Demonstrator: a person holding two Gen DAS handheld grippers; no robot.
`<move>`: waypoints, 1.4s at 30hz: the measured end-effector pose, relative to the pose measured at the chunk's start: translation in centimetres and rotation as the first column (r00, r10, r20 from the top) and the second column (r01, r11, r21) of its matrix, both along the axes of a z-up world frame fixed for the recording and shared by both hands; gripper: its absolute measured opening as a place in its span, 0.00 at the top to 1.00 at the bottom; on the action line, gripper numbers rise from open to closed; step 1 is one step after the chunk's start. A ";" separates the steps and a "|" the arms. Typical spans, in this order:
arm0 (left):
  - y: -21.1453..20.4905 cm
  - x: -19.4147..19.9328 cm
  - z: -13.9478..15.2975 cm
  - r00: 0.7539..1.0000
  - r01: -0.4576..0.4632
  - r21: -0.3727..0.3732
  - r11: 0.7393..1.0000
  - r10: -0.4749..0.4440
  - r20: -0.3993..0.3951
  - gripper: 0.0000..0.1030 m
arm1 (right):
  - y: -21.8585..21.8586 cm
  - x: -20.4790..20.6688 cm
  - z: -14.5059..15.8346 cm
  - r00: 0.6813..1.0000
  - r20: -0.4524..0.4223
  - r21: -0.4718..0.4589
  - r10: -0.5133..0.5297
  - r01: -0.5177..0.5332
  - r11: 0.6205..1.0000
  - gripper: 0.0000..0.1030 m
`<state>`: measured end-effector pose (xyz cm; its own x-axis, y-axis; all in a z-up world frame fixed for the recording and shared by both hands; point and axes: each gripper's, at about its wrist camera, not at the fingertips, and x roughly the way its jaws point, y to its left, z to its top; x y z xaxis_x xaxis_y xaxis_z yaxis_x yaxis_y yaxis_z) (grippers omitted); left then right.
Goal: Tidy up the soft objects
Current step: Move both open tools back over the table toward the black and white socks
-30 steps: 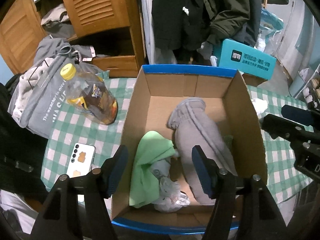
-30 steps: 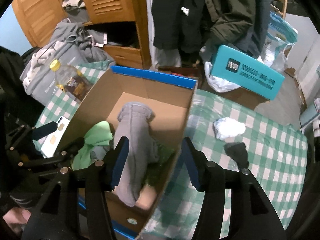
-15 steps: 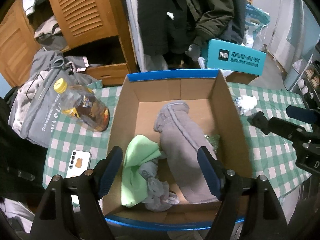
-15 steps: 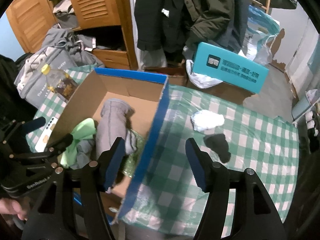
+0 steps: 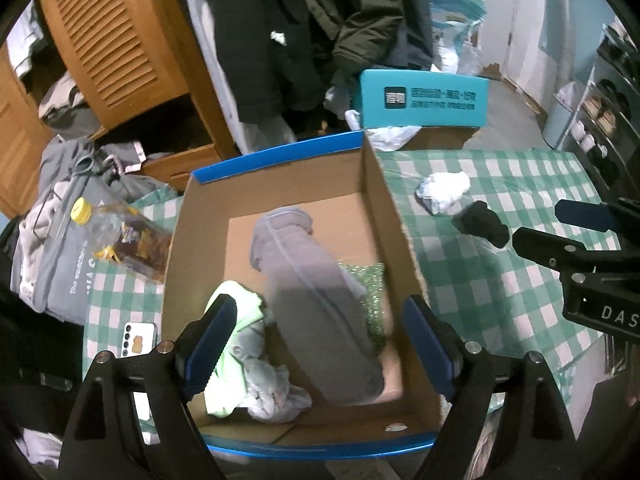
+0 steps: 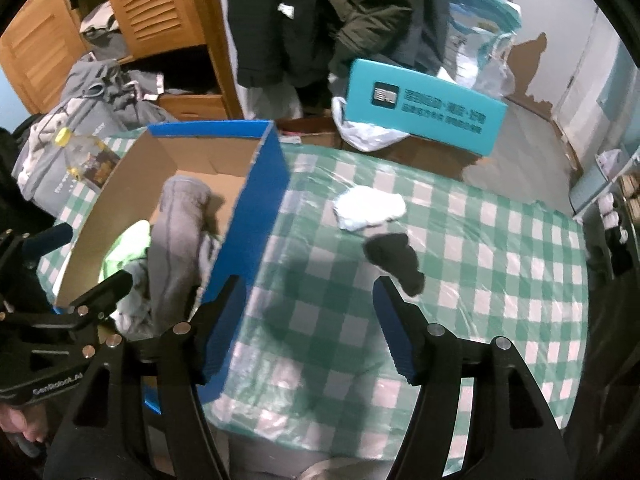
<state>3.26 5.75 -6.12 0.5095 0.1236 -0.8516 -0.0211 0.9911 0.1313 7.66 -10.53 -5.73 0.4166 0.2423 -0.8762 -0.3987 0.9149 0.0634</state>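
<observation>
An open cardboard box (image 5: 394, 216) with blue edges sits on the green checked tablecloth. Inside lie a long grey sock-like piece (image 5: 316, 312), a light green cloth (image 5: 236, 308) and a crumpled pale cloth (image 5: 272, 388). My left gripper (image 5: 320, 344) hovers over the box with its jaws opening and nothing between them. To the right of the box, a white cloth (image 6: 370, 208) and a black sock (image 6: 396, 260) lie on the tablecloth (image 6: 500, 280). My right gripper (image 6: 306, 328) stands open above the cloth beside the box's blue wall (image 6: 248, 232), holding nothing.
A plastic bottle (image 5: 124, 236) with a yellow cap and a white phone (image 5: 138, 338) lie left of the box, beside a heap of grey clothes (image 5: 52, 248). Behind the table stand a wooden wardrobe (image 5: 116, 52), hanging dark coats and a teal box (image 5: 424, 98).
Both grippers have drifted right, so the box now sits further left in both views. The white cloth and black sock have come into the left view. Both pairs of jaws have widened.
</observation>
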 end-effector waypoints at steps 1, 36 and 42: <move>-0.3 0.0 0.0 1.000 0.004 0.002 1.000 -0.004 -0.001 0.16 | -0.3 0.0 0.0 1.000 -0.001 0.000 -0.004 0.004 1.000 0.36; -10.4 7.2 -3.9 0.979 0.152 -0.051 0.987 -0.158 -0.130 0.15 | -9.9 4.0 -4.4 0.985 -0.097 0.042 -0.142 0.146 0.988 0.36; -10.9 9.2 -5.5 0.976 0.123 -0.075 0.990 -0.134 -0.169 0.15 | -10.6 5.3 -5.1 0.981 -0.113 0.042 -0.156 0.162 0.986 0.36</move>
